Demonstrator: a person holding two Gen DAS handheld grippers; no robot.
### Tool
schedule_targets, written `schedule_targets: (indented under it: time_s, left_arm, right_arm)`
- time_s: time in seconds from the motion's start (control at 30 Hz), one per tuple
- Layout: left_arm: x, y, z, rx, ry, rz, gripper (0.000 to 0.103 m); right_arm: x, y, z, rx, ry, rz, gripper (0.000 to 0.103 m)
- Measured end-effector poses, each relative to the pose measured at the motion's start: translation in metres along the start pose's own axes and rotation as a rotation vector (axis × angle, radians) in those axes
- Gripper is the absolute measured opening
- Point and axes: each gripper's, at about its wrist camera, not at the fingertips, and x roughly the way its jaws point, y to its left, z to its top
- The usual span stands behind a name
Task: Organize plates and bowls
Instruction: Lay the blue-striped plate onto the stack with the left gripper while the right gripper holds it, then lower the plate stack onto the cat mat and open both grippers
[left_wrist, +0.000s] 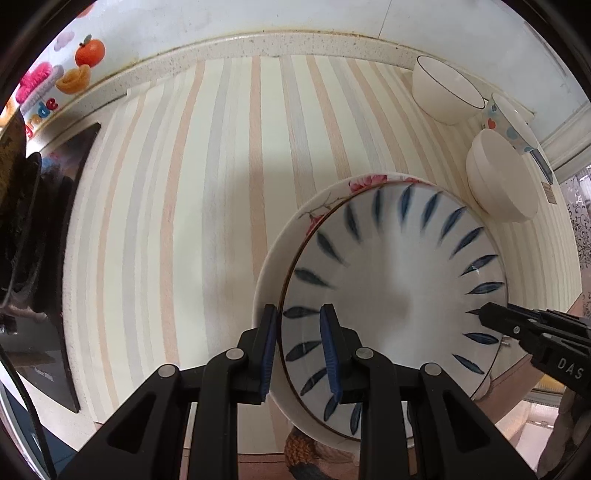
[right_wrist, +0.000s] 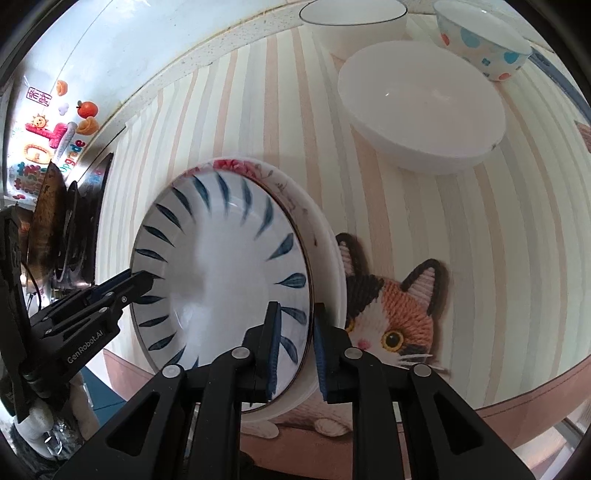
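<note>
Left gripper (left_wrist: 301, 354): your fingers straddle the rim of the blue-leaf white ceramic plate (left_wrist: 391, 288), not visibly clamped.
Right gripper (right_wrist: 295, 350): likewise straddling the opposite rim.

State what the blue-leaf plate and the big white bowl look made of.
Blue-leaf plate: looks like glazed ceramic, with a glossy sheen and painted leaves under the glaze. White bowl: smooth, opaque and glossy with a small highlight; ceramic or opal glass, unclear which.

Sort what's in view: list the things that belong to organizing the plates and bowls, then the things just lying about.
Job:
blue-leaf plate
floral plate beneath it
black-rimmed white bowl
plain white bowl
polka-dot bowl
left gripper and right gripper, both straddling the plate rims

Lying about:
cat mat
striped table cover
wall stickers
</note>
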Motion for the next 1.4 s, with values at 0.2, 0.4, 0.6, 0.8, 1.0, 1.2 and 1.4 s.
schedule_targets:
  time_s: [0.2, 0.4, 0.6, 0.8, 1.0, 1.2, 1.4]
  left_arm:
    - [-0.005, 0.003, 0.000, 0.000, -0.011, 0.015, 0.021]
    - [-0.044, 0.001, -0.010, -0.016, -0.053, 0.023, 0.022]
    - [-0.107, -0.010, -0.029, -0.029, -0.123, 0.027, 0.025]
    - [-0.163, -0.012, -0.052, -0.030, -0.212, 0.022, 0.035]
    - [-0.199, -0.021, -0.076, -0.022, -0.243, -0.002, 0.072]
    - [-0.222, -0.027, -0.100, -0.011, -0.272, -0.017, 0.076]
    - [-0.228, -0.032, -0.112, -0.015, -0.274, -0.027, 0.076]
  right_arm:
    - [-0.009, 0.003, -0.002, -0.006, -0.013, -0.019, 0.021]
    - [-0.044, 0.025, -0.016, -0.056, -0.042, -0.045, 0.021]
    - [-0.104, 0.062, -0.047, -0.138, -0.122, -0.077, 0.069]
    - [-0.158, 0.083, -0.082, -0.155, -0.209, -0.083, 0.082]
    - [-0.200, 0.089, -0.113, -0.149, -0.264, -0.105, 0.087]
    - [-0.224, 0.094, -0.144, -0.139, -0.294, -0.102, 0.089]
    - [-0.233, 0.084, -0.158, -0.111, -0.311, -0.088, 0.090]
